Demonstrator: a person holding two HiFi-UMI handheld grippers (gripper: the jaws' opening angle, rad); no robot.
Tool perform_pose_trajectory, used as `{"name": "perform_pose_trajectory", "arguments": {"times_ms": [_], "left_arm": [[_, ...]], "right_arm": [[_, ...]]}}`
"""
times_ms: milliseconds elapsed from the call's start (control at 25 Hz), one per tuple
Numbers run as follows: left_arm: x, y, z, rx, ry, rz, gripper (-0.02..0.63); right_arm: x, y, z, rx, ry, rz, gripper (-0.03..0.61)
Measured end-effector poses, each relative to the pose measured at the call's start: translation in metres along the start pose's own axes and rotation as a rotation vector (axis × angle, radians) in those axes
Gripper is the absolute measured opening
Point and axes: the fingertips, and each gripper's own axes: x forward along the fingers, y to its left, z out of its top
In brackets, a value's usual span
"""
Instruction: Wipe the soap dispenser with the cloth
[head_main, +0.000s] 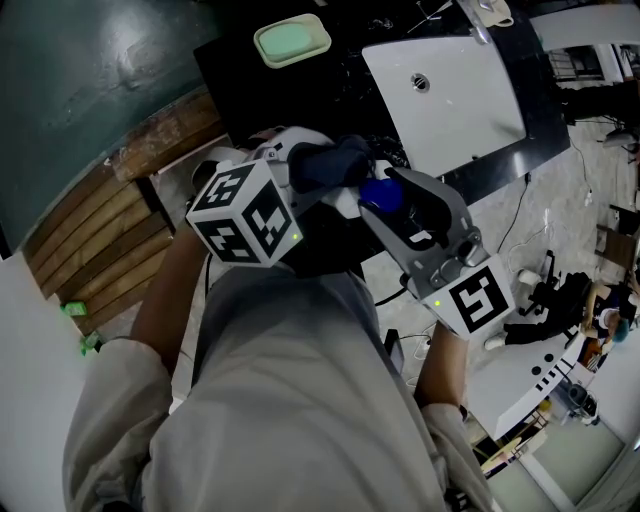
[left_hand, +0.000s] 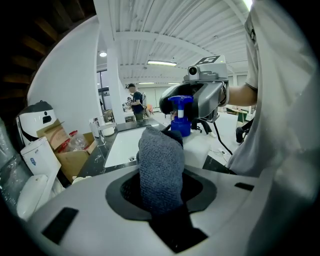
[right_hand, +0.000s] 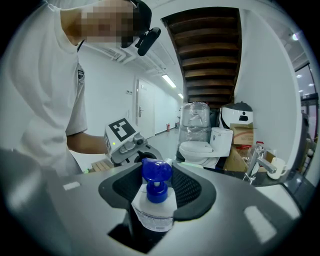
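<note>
Left claw (left_hand: 160, 189): closed down on the cloth (left_hand: 160, 162), bunched between the jaws, free end sticking out past the tips.
Right claw (right_hand: 157, 186): clamped on the dispenser (right_hand: 152, 210), jaws on the bottle body just under the blue pump (right_hand: 157, 172).
Both are held up in front of the person's torso, off the tabletop (head_main: 235, 75). Cloth tip is just beside the pump; can't confirm contact from any view.

Handling, my read:
- Dispenser: rigid plastic, smooth labelled wall, likely slippery under side load from wiping. The pump will probably depress or wobble, so hold the body, not the head. The current grip looks right.
- Looks light to moderate; fill level not readable.
- Cloth: soft, limp, knit texture, grips well. Only the free end does the work, so keep enough hanging out and don't rub with the jaw tips.

Count: 1 dispenser, 1 cloth, 2 claws, both loaded.
</note>
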Motion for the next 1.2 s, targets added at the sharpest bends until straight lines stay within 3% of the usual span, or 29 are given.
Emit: {"name": "perform_pose_trajectory", "arguments": {"times_ms": [600, 1200], "left_arm": [[0.011, -0.004, -0.018, 0.051, 0.083, -0.005, 0.124], [0.019, -0.021, -0.045, 0.028, 0.139, -0.043, 0.124]], "right_arm": [[0.001, 0.0, 0.0, 0.001, 0.003, 0.006, 0.173], [0.002, 0.0, -0.001, -0.002, 0.008, 0.011, 0.173]]}}
